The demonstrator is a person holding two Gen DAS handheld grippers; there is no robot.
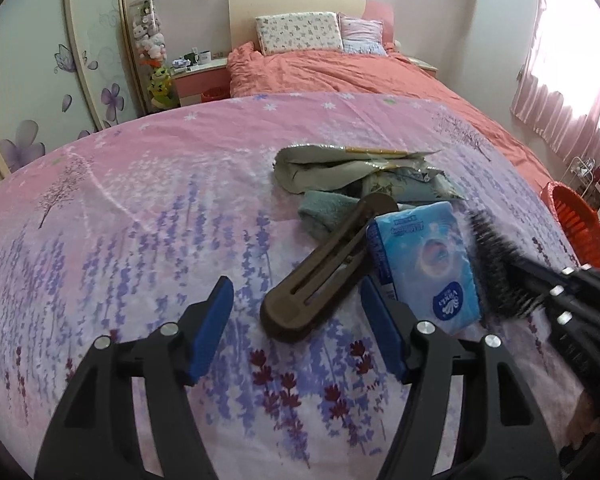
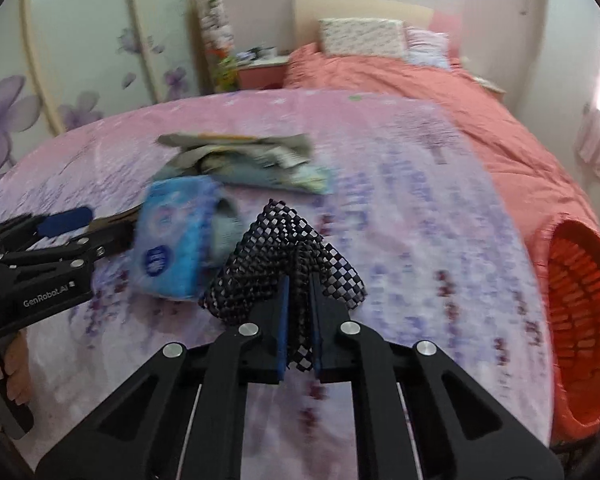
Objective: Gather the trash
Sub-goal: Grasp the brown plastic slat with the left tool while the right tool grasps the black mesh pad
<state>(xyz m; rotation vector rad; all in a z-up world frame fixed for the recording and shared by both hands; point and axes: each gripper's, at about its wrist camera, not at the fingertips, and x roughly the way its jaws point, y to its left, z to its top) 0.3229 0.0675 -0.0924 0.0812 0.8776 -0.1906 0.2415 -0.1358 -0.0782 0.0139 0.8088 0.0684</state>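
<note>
My right gripper (image 2: 299, 292) is shut on a black mesh mat piece (image 2: 288, 248), held above the pink floral bedspread (image 2: 400, 200); it also shows in the left wrist view (image 1: 496, 264). My left gripper (image 1: 296, 312) is open and empty, its jaws either side of a brown slotted holder (image 1: 320, 272). A blue tissue pack (image 1: 424, 264) lies just right of it, also in the right wrist view (image 2: 176, 236). Behind lie crumpled wrappers (image 1: 364, 172) and a teal cloth (image 1: 324, 212). A red basket (image 2: 580, 320) stands at the bed's right side.
A salmon duvet (image 1: 340, 72) and pillows (image 1: 300, 32) cover the far bed. A nightstand (image 1: 200, 76) with cups stands left of it, by a wardrobe with purple flowers (image 1: 28, 92). Pink curtains (image 1: 560, 92) hang at right.
</note>
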